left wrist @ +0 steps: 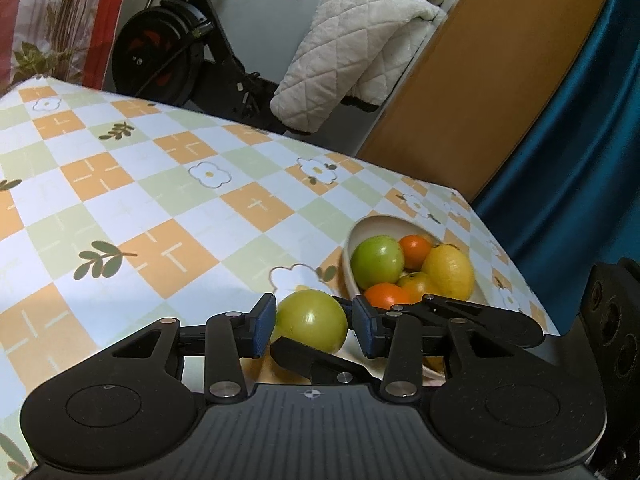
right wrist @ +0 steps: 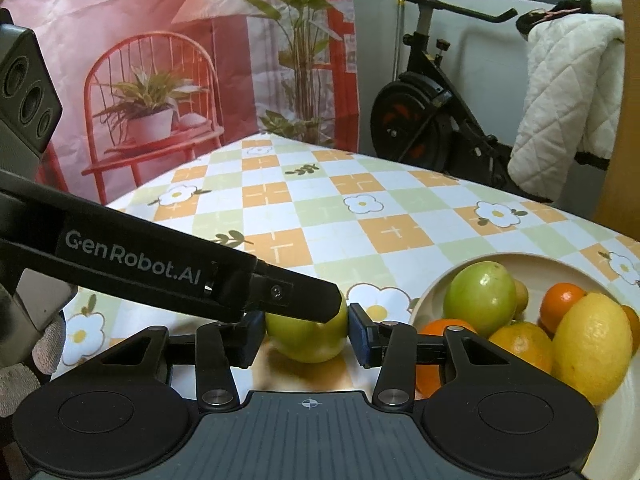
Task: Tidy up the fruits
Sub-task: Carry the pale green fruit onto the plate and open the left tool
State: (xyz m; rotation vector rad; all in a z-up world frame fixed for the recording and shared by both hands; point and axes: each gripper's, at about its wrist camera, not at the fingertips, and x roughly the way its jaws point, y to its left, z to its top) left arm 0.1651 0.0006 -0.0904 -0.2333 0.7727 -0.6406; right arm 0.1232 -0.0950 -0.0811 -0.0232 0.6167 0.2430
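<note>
A loose green apple (left wrist: 310, 320) (right wrist: 306, 334) sits just left of a cream bowl (left wrist: 370, 224) (right wrist: 520, 258) on the checked tablecloth. Both grippers close on this one apple. My left gripper (left wrist: 314, 320) has its blue pads against the apple's sides. My right gripper (right wrist: 306, 332) grips it crosswise, pads on both flanks. The left gripper's finger (right wrist: 280, 292) crosses over the apple's top, and a right finger (left wrist: 316, 360) covers its lower front. The bowl holds another green apple (left wrist: 376, 262) (right wrist: 480, 298), a lemon (left wrist: 450, 272) (right wrist: 592, 348) and several oranges (left wrist: 416, 252) (right wrist: 560, 304).
The tablecloth (left wrist: 160, 184) stretches left and far of the apple. The table's right edge runs close past the bowl, by a blue curtain (left wrist: 560, 160). An exercise bike (right wrist: 432, 120) and a quilted white blanket (left wrist: 348, 52) stand beyond the far edge. A gloved hand (right wrist: 44, 344) shows at lower left.
</note>
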